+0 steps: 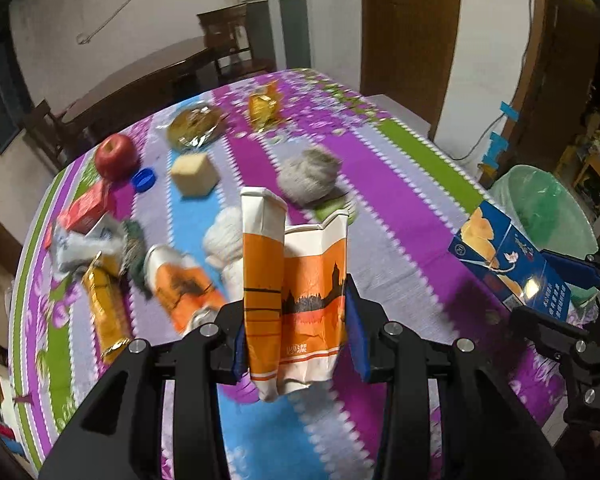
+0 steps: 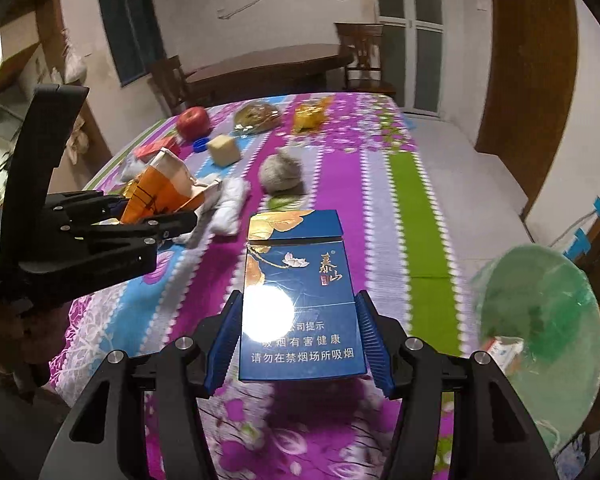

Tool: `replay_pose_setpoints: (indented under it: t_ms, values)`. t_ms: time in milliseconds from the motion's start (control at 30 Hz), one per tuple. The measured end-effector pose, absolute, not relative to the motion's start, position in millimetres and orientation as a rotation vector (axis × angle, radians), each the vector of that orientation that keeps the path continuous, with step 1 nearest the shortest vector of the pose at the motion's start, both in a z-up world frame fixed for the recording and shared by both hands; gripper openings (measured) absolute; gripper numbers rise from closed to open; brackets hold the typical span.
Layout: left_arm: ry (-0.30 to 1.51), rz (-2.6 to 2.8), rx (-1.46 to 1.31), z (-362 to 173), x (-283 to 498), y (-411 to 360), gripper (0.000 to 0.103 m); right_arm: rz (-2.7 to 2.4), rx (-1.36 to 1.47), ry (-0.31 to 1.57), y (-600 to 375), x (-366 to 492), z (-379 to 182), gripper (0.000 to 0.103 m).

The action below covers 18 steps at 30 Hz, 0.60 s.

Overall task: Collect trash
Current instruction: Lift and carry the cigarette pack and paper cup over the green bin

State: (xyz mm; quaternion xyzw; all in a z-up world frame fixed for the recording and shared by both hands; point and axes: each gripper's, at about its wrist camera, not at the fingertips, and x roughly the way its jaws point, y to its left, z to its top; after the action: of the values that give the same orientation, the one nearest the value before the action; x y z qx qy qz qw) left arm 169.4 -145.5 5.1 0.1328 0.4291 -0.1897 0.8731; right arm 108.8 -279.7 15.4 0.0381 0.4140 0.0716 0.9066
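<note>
My left gripper (image 1: 300, 332) is shut on a crumpled orange and white paper carton (image 1: 296, 296), held above the table; the same carton (image 2: 160, 188) shows at the left of the right wrist view. My right gripper (image 2: 300, 340) is shut on a blue cigarette box (image 2: 300, 300), which also appears at the right of the left wrist view (image 1: 508, 260). A bin lined with a green bag (image 2: 540, 320) stands off the table's right edge, with some packaging inside it. In the left wrist view the bin (image 1: 540, 204) sits behind the blue box.
On the floral tablecloth (image 1: 400, 216) lie a red apple (image 1: 115, 155), a blue bottle cap (image 1: 144, 180), a yellow block (image 1: 193, 174), a grey wad (image 1: 310, 174), a white cloth (image 1: 224, 240), an orange can (image 1: 180, 284), a red box (image 1: 86, 206), and foil wrappers (image 1: 196, 124).
</note>
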Motion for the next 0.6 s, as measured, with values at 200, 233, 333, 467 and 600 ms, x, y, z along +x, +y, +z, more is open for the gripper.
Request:
replay_pose_setpoints:
  t_ms: [200,233,333,467,600]
  values:
    - [0.88,-0.445,0.325,9,170,-180,0.038,0.068,0.134,0.857,-317,95,21,0.058]
    - [0.879,-0.453,0.331,9,170,-185,0.038,0.052,0.142,0.855,-325,92,22,0.058]
    - [0.871,-0.476,0.35,11,168,-201,0.038,0.018,0.162,0.853,-341,82,26,0.058]
    - [0.864,-0.508,0.378,10,164,-221,0.038,-0.021,0.189,0.853,-360,74,29,0.058]
    - [0.859,-0.552,0.408,9,159,-244,0.038,-0.065,0.218,0.848,-381,61,33,0.058]
